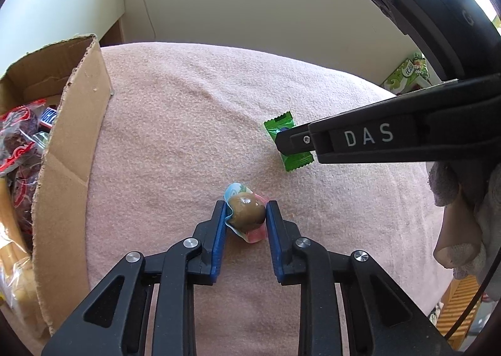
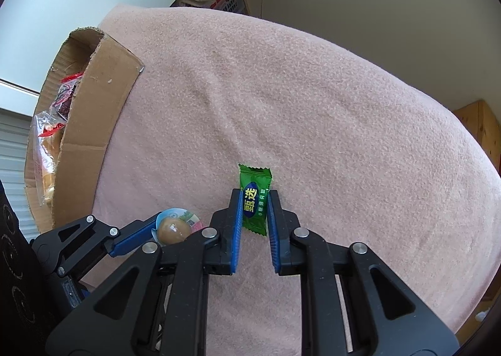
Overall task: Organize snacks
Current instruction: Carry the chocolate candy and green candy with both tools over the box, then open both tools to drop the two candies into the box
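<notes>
Two grips on at once, one snack per gripper, both low over the pink cloth [image 2: 313, 99]. Left gripper [image 1: 245, 215] nearly closed, blue pads pressed on either side of a brown jelly cup [image 1: 245, 212], squeezed across its width, peel-off lid turned away from the fingers. Right gripper [image 2: 255, 208] clamped as tight as it goes on a green candy [image 2: 254, 199], wrapper's long axis running straight out along the fingers, crimped far end poking past the tips and near end lying between the pads. Seen from the left wrist, that candy just beyond and to the right of the left fingers; from the right wrist, the cup just left of the right fingers, close beside them. Cardboard box [image 1: 78, 124] off to the left of both pairs of fingers, open at the top, nearer the left gripper, so likely a shorter carry for the cup. Inside the box: red-and-clear packets [image 1: 18, 136] and some pale wrapped pieces lower down, too blurred to name. Judged next: lift both clear of the cloth and swing left over the box wall, with the thin candy wrapper liable to slip.
</notes>
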Tool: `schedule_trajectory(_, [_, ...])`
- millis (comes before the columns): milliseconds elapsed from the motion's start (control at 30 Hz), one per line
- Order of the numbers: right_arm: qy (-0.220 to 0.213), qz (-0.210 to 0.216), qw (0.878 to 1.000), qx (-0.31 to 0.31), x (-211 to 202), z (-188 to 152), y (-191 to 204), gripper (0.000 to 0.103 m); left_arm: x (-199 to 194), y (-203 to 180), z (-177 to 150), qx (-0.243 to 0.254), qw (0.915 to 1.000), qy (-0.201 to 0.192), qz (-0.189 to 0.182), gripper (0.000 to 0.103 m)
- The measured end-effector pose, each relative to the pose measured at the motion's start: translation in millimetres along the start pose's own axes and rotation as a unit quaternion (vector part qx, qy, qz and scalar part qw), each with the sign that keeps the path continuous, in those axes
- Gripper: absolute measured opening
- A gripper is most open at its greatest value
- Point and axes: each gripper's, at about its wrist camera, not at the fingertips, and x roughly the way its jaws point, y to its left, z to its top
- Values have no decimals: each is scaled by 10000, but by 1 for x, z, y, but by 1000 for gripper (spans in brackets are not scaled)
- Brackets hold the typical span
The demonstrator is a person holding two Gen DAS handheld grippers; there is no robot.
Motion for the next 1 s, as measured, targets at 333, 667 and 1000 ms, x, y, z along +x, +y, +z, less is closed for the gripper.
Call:
schedule_trajectory(333, [-139, 93, 9999, -2, -31, -11, -2, 15, -34, 8, -4, -80, 9997, -209, 50, 23])
schedule_trajectory(667, [-451, 401, 9979, -241, -77, 0, 29, 15, -90, 25, -7, -177, 9979, -534, 325, 23])
schedule_trajectory(1000, [-569, 687, 9927, -813, -91, 24, 109, 15, -125, 72, -17, -530, 9932, -817, 642, 23])
